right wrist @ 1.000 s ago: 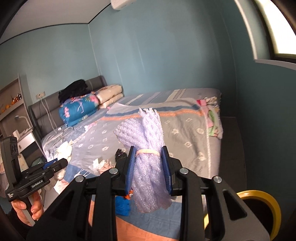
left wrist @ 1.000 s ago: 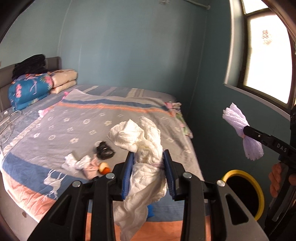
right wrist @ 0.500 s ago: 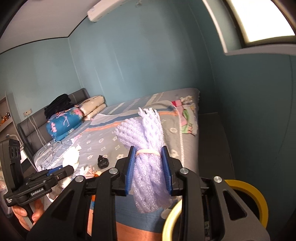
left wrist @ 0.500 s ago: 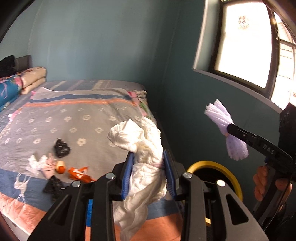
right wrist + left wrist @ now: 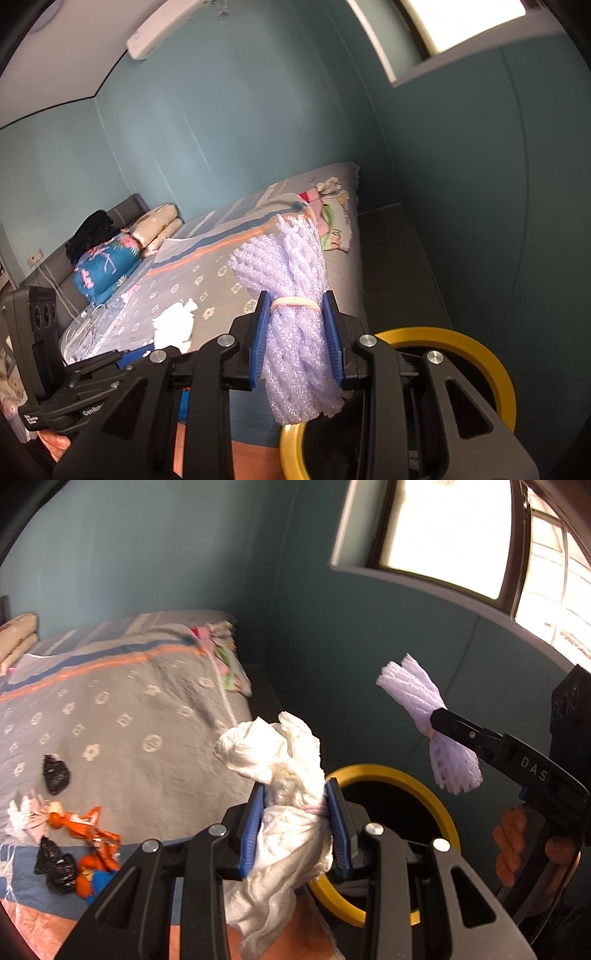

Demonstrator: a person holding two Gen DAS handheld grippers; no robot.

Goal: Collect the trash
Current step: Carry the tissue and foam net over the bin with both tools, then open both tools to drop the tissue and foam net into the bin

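Left tool (image 5: 295, 827) grips white crumpled paper (image 5: 284, 775); right tool (image 5: 297, 339) grips purple foam net bundle (image 5: 295, 295), long axis upright. Yellow-rimmed bin (image 5: 495, 365) sits just below and right of both, by the bed (image 5: 122, 716); right tool nearer its mouth.

Inventory, relative to the bed (image 5: 140, 716):
- Hand-held grippers: two, beyond its foot.
- Yellow-rimmed bin (image 5: 436, 794): one, beside its foot.
- Black crumpled bags: two, on it (image 5: 55, 773) (image 5: 55, 866).
- Orange wrappers (image 5: 92, 830): a cluster, count unclear.
- White paper wad (image 5: 284, 775): one.
- Purple foam-net bundle (image 5: 295, 295): one.
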